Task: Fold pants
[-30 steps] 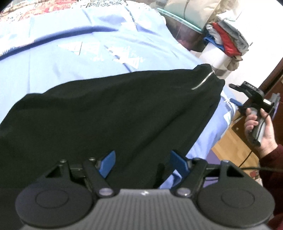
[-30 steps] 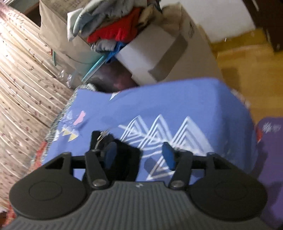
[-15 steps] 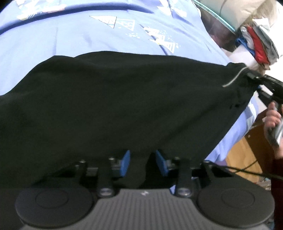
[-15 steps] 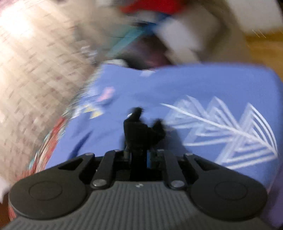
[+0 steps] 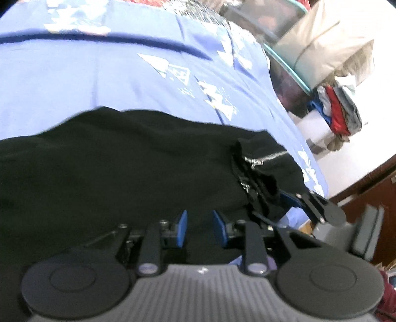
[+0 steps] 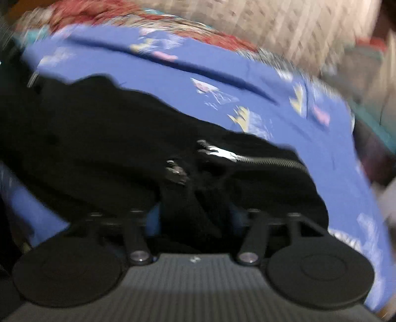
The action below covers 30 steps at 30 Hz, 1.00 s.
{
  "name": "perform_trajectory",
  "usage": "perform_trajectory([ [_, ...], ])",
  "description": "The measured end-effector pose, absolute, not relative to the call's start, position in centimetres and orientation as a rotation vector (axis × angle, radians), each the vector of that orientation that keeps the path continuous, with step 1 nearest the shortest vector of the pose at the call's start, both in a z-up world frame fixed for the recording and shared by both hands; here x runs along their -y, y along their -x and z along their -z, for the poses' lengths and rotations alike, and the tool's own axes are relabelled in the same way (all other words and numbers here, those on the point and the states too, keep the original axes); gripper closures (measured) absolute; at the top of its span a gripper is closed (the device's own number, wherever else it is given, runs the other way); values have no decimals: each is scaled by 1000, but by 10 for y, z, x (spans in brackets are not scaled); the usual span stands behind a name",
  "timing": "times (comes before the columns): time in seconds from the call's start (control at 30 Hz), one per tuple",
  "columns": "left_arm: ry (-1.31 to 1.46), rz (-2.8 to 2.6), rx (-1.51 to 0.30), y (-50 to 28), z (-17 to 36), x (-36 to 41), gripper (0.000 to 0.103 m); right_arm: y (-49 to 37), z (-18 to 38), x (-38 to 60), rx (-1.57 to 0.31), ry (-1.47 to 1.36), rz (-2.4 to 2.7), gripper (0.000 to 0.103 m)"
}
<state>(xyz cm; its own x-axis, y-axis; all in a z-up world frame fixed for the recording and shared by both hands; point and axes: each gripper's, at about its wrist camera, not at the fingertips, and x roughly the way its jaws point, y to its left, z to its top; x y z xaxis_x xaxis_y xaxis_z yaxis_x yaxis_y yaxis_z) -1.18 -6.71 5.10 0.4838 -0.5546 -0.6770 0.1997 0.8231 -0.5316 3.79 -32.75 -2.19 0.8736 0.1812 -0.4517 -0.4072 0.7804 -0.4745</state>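
Observation:
The black pants (image 5: 123, 168) lie across a blue patterned bedspread (image 5: 86, 74). My left gripper (image 5: 198, 230) sits over the near edge of the pants, its blue pads a narrow gap apart with black cloth between them. My right gripper (image 5: 284, 200) shows at the right of the left wrist view, shut on a bunched corner of the pants beside a silver zipper (image 5: 269, 157). In the blurred right wrist view the pants (image 6: 99, 153) fill the middle, and the right gripper (image 6: 195, 218) clamps a thick fold of them below the zipper (image 6: 259, 159).
A pile of folded clothes (image 5: 339, 119) sits on a white box to the right of the bed. A beige bag (image 5: 321, 49) stands behind it. Dark wooden furniture (image 5: 371, 183) and floor lie at far right. A red patterned blanket (image 6: 123, 14) edges the bedspread.
Both grippers closed from open onto the pants. The right gripper carried its zipper corner in toward the left gripper, bunching the cloth. The right wrist view swung from bed corner to along the pants.

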Motion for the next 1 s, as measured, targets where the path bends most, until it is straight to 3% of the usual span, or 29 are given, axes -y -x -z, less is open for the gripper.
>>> perform_trajectory([
  [0.1, 435, 452, -909, 31, -59, 34, 75, -8, 6, 319, -347, 607, -398, 36],
  [0.17, 459, 420, -872, 42, -66, 7, 75, -1, -12, 328, -324, 510, -438, 41],
  [0.23, 485, 369, -835, 57, -70, -19, 74, -7, -25, 341, -333, 346, -430, 52],
  [0.27, 499, 335, -815, 66, -73, -32, 74, -15, -28, 347, -352, 280, -412, 61],
  [0.33, 531, 255, -780, 85, -75, -61, 72, -37, -19, 358, -436, 154, -349, 69],
  [0.43, 585, 115, -735, 115, -75, -108, 68, -64, 6, 357, -607, 162, -205, 67],
  [0.57, 682, -72, -641, 165, -73, -172, 45, -32, -31, 332, -491, 155, -230, 67],
  [0.67, 801, -123, -621, 180, -54, -202, 39, -25, -52, 310, -484, 14, -367, 67],
  [0.73, 911, -112, -628, 177, -33, -211, 28, -38, -50, 285, -569, -94, -474, 70],
  [0.8, 968, -99, -646, 168, -16, -210, 11, -51, -39, 251, -699, -193, -584, 81],
  [1.0, 1010, -81, -657, 139, 17, -209, 3, -73, 1, 114, -980, -223, -806, 81],
])
